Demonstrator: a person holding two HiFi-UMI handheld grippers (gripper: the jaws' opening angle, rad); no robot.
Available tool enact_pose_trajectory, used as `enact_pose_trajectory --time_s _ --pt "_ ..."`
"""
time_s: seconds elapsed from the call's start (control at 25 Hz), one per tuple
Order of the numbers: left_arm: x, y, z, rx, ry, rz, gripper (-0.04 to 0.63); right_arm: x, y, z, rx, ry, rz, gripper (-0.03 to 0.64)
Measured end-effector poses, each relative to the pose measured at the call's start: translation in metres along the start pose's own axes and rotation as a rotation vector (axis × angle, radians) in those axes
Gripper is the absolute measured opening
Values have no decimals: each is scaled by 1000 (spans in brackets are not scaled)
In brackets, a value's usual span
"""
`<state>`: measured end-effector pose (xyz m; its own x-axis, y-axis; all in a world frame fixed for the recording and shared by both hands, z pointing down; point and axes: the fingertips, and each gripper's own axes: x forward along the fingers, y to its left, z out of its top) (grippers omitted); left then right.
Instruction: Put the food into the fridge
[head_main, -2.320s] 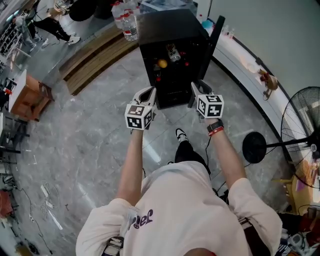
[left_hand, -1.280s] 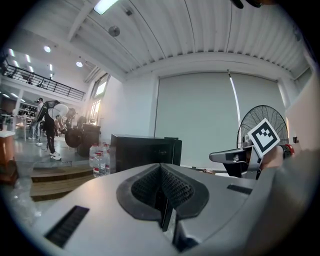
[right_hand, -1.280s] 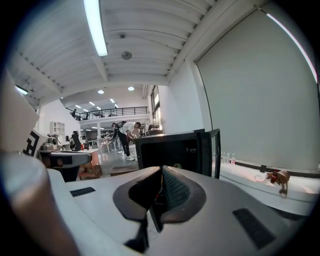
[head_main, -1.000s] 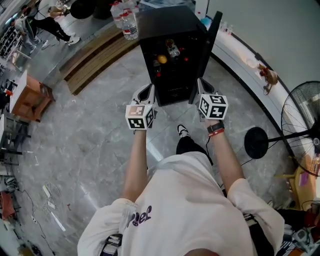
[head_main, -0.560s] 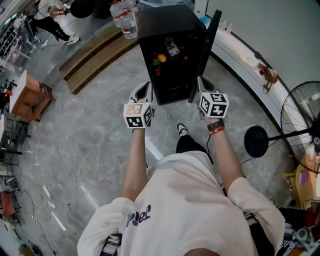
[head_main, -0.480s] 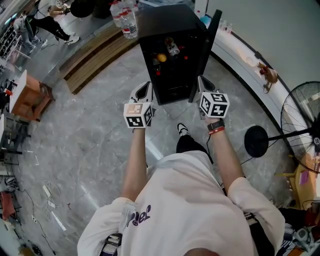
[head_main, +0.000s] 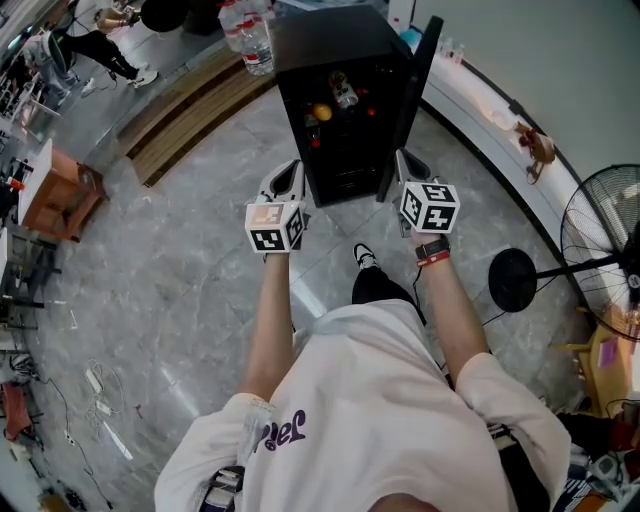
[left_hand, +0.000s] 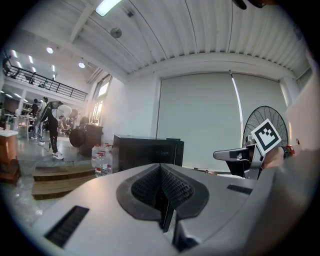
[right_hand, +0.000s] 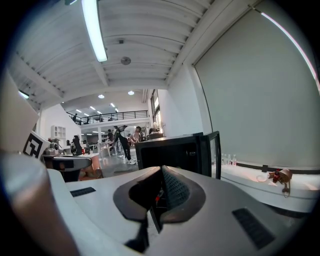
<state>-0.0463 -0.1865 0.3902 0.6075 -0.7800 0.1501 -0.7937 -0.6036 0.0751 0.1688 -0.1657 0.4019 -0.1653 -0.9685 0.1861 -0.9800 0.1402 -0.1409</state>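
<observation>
A: Left side, quick?
B: Left gripper (head_main: 288, 172) has its jaws pressed together with nothing between them. It's held in front of the small black box-shaped fridge (head_main: 345, 45), just left of the open front.
A: Right?
B: Same. The right gripper (head_main: 404, 166) is closed tight and empty, near the bottom edge of the black fridge door (head_main: 428, 75), which is swung open to the right.
A: Food?
B: It's inside the fridge. A round orange fruit (head_main: 322, 112) is on an upper shelf, with a pale bottle-like item (head_main: 346, 96) just beside it. There are red bits lower down, too small to tell.
A: Surroundings?
B: Grey marble floor (head_main: 180, 270). Clear plastic water bottles (head_main: 250, 40) stand behind the fridge's left corner. A black standing fan (head_main: 600, 250) is far right.
</observation>
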Motion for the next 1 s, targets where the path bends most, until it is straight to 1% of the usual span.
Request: enact_pose_trajectory --time_s 0.16,0.44,0.6,0.72,1.0 --pt "0 0 -1 -5 0 -1 18 -1 -4 1 5 -5 -14 14" --pt "2 2 -11 -17 8 7 18 -3 -8 -7 1 7 -10 14" --pt "5 -4 -14 -17 16 -6 18 -5 -10 -10 -2 10 -13 14" --pt "9 -9 -14 -13 19 -16 18 -9 -15 -7 4 -7 -24 14" --pt "24 -26 -16 -18 22 -42 18 -15 -34 -12 19 1 -45 14"
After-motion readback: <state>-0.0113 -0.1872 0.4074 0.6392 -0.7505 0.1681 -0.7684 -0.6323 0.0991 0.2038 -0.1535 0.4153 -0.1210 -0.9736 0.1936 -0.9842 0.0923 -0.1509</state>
